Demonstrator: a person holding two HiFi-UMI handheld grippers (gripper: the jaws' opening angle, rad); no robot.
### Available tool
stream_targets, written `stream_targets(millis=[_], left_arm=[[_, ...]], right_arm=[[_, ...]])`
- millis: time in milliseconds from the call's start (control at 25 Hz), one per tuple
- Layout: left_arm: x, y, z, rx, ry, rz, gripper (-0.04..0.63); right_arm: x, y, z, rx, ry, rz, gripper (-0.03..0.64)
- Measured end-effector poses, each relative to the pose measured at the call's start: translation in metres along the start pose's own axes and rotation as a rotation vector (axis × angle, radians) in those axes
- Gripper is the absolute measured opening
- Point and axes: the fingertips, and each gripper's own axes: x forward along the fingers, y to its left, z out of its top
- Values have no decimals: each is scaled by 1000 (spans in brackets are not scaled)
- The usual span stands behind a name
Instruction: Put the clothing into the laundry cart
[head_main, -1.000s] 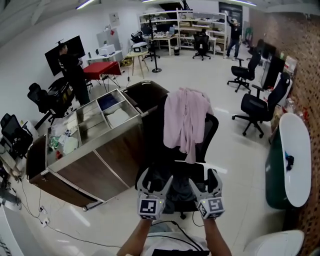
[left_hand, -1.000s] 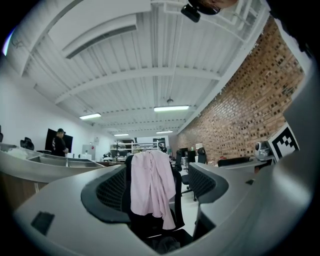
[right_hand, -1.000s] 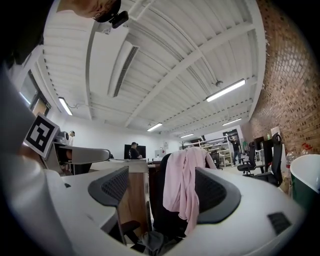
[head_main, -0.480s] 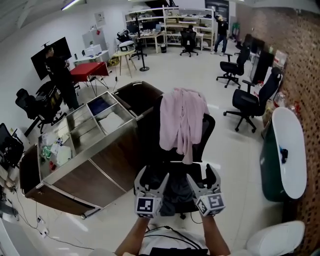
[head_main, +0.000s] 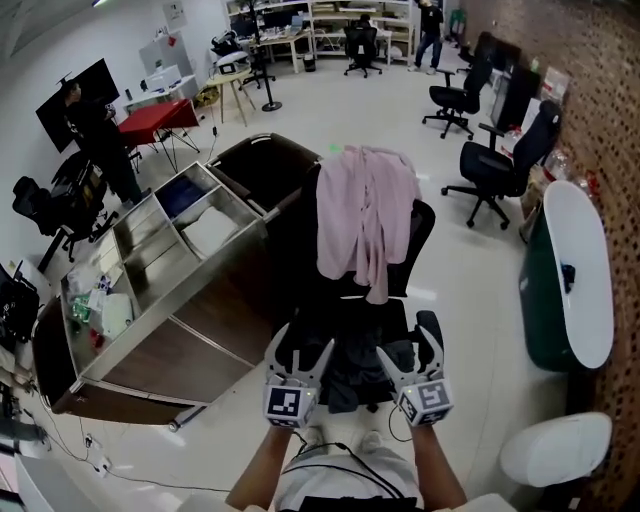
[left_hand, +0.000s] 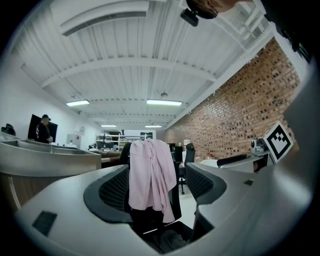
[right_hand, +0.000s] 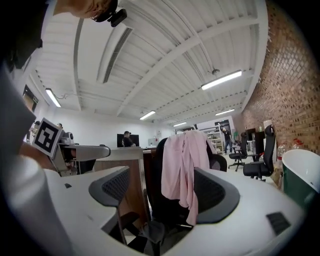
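Pink shirt (head_main: 365, 215): draped over the top of a black office chair's (head_main: 424, 238) backrest, hanging down its front towards the seat; not in the cart.
Dark grey cloth (head_main: 350, 378): heaped on the near edge of the seat; probably clothing too, though I cannot tell what kind.
Progress: judged to be at the very start. No garment is gripped or lifted, so grasping, carrying and dropping are all left to do.
Left gripper (head_main: 300, 345): jaws apart with nothing between the pads; the shirt shows only in the distance through the gap.
Right gripper (head_main: 408, 345): jaws likewise apart and empty.
Shirt relative to grippers: beyond both and higher, roughly centred between them and well apart from the pads. The seat and the dark cloth lie nearer.
Laundry cart (head_main: 200, 335): left of the chair, just beside it. Its steel top compartments run near to far, with a dark bin at the far end close to the backrest.
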Motion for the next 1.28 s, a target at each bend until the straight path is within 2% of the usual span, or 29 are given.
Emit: stream_targets(millis=[80,280,560,760,880,960,1000,1120,1280], left_arm=[[4,7,-18,10,33,-17,339],[18,8,-56,-60,119,-40,339],[38,1,-133,-91,228,-88,339],[42,1,-194,-106,284,-103,339],[44,1,-240,-141,320,-103,339],[45,-4,-263,-174,343,-112,339],[47,-3,-272,-189,347,-113,339],[57,8,-296,-232,344,-80,339],[67,8,-316,-247,350,-72,339]], right_arm=[[4,-4,-29,22,62,-7,414],[18,-14,-106,83,215,-5,414],[52,-17,-203,91,391,47,414],[79,-7,-297,71,518,99,416],[106,1,-358,103,583,141,449],[119,-17,-398,158,586,87,491],[129,-27,-416,171,595,55,533],[161,-44,-471,141,668,13,629],[172,-39,-532,125,792,19,637]])
